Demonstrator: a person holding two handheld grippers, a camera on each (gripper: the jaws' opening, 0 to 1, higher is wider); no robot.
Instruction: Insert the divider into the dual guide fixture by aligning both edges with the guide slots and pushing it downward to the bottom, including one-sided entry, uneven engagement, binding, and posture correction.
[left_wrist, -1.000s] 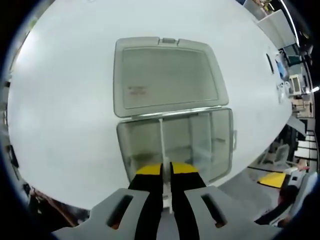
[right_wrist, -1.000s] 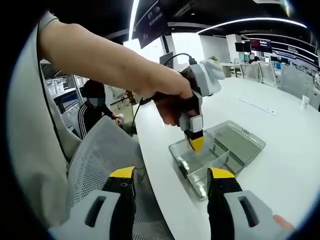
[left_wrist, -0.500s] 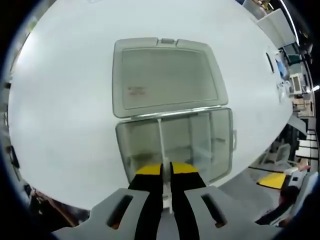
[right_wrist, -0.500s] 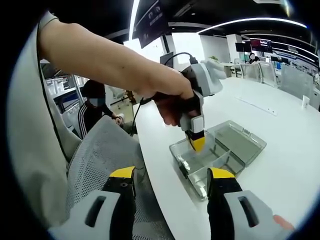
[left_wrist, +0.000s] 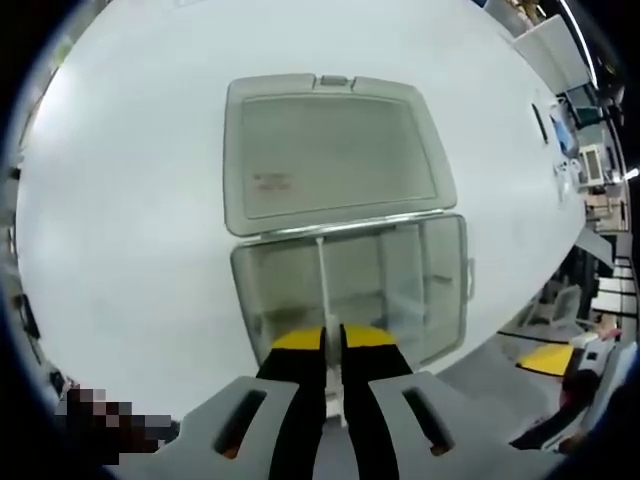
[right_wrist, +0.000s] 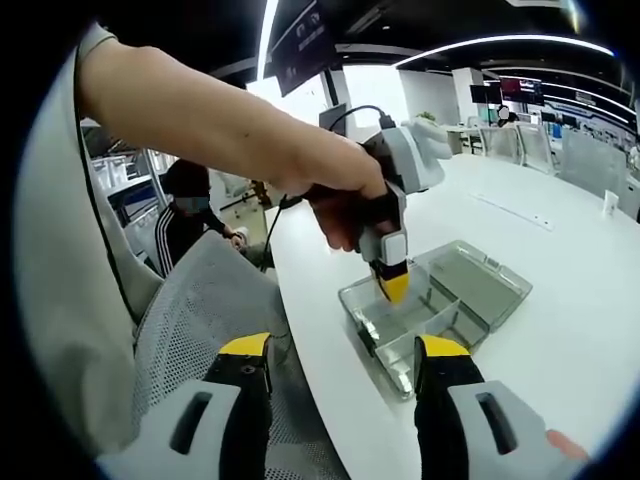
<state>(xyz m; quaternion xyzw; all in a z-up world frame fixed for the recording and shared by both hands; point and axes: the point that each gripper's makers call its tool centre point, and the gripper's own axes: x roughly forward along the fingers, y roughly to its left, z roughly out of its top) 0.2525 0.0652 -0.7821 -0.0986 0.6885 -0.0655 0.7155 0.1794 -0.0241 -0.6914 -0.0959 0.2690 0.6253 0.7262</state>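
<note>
Clear box (left_wrist: 350, 290), white divider (left_wrist: 324, 290) pinched by the left gripper (left_wrist: 332, 340).
The left gripper is pointed straight down by a hand (right_wrist: 340, 205); the right gripper (right_wrist: 345, 350) is held wide open, with nothing in it.

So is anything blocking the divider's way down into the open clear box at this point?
Nothing visible. The left gripper is shut on the divider, which stands upright inside the clear box; the compartment floor beneath looks bare, and the lid lies open flat behind. The right gripper hangs open, off the table's edge.
</note>
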